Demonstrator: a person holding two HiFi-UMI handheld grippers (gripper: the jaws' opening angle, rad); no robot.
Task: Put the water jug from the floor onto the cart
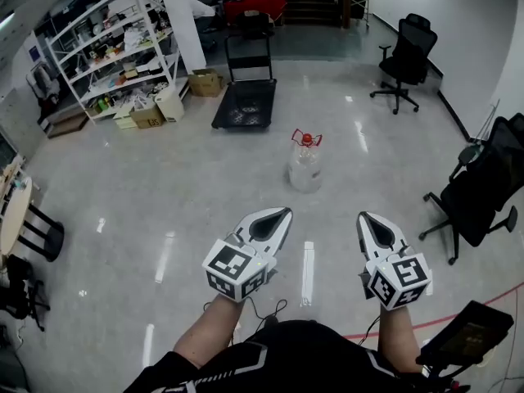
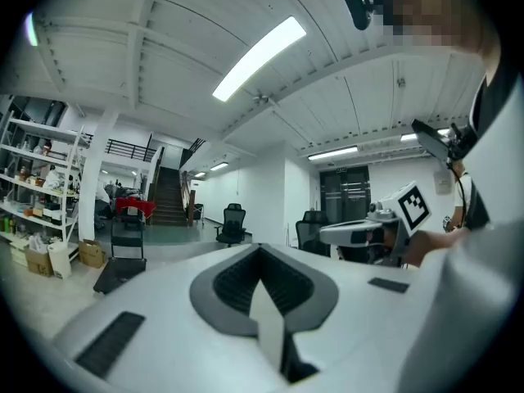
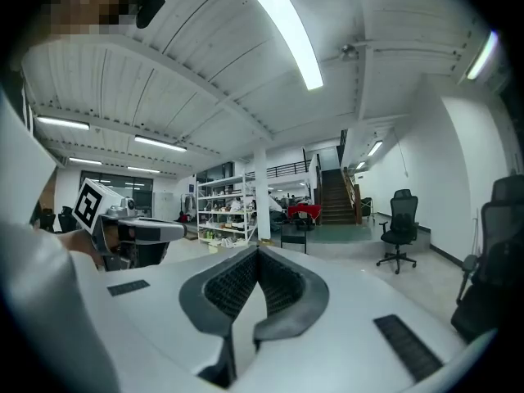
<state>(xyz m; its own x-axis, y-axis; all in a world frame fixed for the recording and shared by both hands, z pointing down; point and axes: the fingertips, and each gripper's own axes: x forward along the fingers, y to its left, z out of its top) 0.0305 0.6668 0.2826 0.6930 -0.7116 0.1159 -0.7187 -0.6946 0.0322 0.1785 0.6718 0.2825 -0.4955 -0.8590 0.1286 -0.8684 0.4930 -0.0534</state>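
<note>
We keep the left hand-held gripper [image 1: 278,220] and the right hand-held gripper [image 1: 370,223] closed and empty. The jug [image 1: 305,166] stands upright on the floor well ahead, between them but nearer the left one. The cart [image 1: 246,103] waits farther off, to the left.

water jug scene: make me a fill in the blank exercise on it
The water jug stands on the ____.
Its cap is ____.
The cart is ____ from the person than the jug.
The left hand-held gripper and right hand-held gripper both have their jaws ____.
Missing: floor; red; farther; shut
</note>
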